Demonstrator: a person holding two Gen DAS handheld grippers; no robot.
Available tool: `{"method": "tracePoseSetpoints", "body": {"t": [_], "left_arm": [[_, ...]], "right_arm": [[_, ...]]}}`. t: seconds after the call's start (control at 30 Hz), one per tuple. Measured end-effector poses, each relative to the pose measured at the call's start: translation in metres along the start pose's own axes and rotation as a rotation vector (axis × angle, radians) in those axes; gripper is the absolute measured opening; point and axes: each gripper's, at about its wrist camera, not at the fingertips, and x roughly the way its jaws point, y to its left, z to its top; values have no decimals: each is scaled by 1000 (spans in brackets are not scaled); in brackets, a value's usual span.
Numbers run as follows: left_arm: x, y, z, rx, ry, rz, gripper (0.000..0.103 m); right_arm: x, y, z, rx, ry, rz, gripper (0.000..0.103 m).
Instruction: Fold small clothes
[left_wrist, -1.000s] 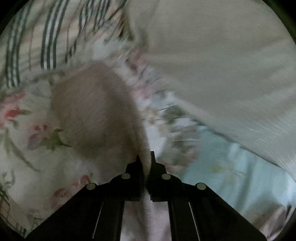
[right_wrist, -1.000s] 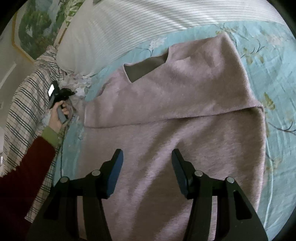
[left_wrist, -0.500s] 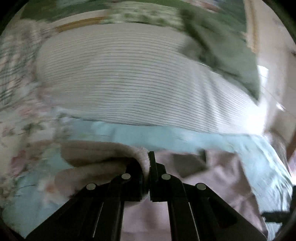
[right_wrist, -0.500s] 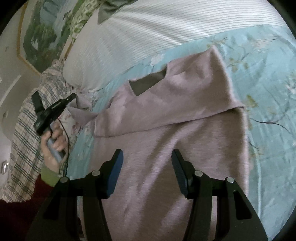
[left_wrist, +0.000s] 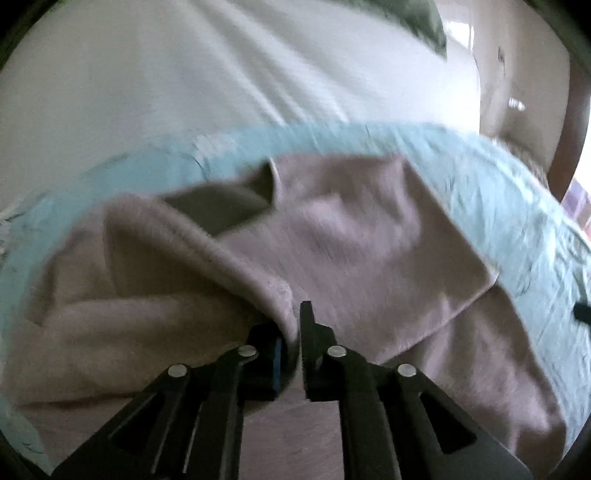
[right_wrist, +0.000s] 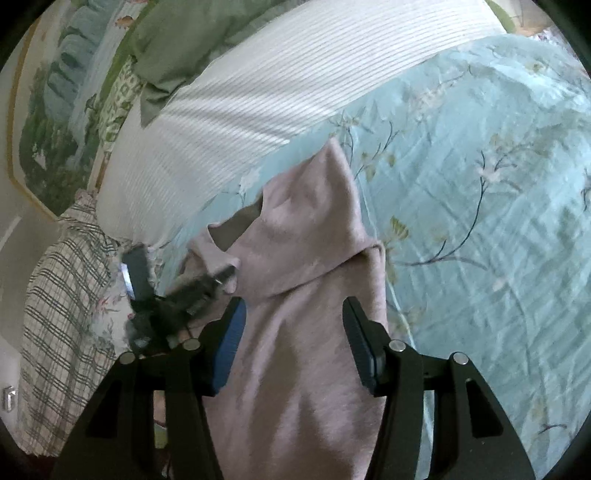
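Left wrist view: the left hand-held gripper (left_wrist: 291, 332) sits at lower centre, its black jaws clenched on a fold of the fuzzy mauve-pink knit sweater (left_wrist: 354, 236); the picture is motion-blurred.
Pinched part: a thick roll of the sweater runs from the jaws toward the left of the frame, lifted over the flat body of the garment.
Sweater in this view: it fills the middle and lower frame, with its dark neck opening at centre left and a folded-over edge ending in a corner at the right.
Right wrist view: the right hand-held gripper (right_wrist: 291, 332) at lower centre is released, blue-padded fingers wide apart, with nothing between them; the sweater (right_wrist: 314, 258) shows through the gap below.
Sweater in this view: it lies on the light blue floral bedsheet (right_wrist: 480, 184), running from the bottom centre up to a point near mid-frame, its upper part folded across.
Other gripper seen here: the left hand-held gripper (right_wrist: 221, 275) appears blurred at centre left, its tip at the sweater's left edge.
Surroundings: a white ribbed pillow (right_wrist: 295, 81) crosses the upper frame, a green cushion (right_wrist: 177, 48) is at upper left, and a plaid cloth (right_wrist: 62, 314) lies along the left side.
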Motion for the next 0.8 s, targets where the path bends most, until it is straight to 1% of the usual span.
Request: {"method": "tracePoseSetpoints", "body": {"t": [0.07,0.13,0.2,0.3,0.4,0.5,0.57,0.6,0.63,0.73,0.77,0.8], "left_arm": [[10,0,-9,-7,41,-28,26],[8,2,-17,-18,65,-40,57],[-3,2,-27,-18,60,-50,59],[-30,8,-46,-24,46,-57,67],[-57,24,-67,-44,30,-46,68],[-80,58,-88,-120,5,36,69],[-91,97,-103,-224,-9,155,69],[-94,113,-108,-271,-10,197,69],[-97,136,-115,-342,-9,246,69],[-99,191,-127,-507,1,318,67],[-98,203,-128,-536,6,339,67],[-95,210,-127,-545,12,341,67]], "right_arm": [[0,3,3,-16,-5,-10,66],[4,7,5,-33,-4,-4,66],[11,15,8,-56,7,16,66],[27,29,13,-106,31,39,66],[47,47,18,-155,60,60,66],[76,71,26,-220,98,76,66],[100,88,30,-257,128,87,66],[117,98,34,-278,151,91,66],[132,105,37,-295,171,94,66],[175,129,43,-351,210,83,66],[188,136,44,-369,225,77,66],[202,143,44,-390,238,71,66]]}}
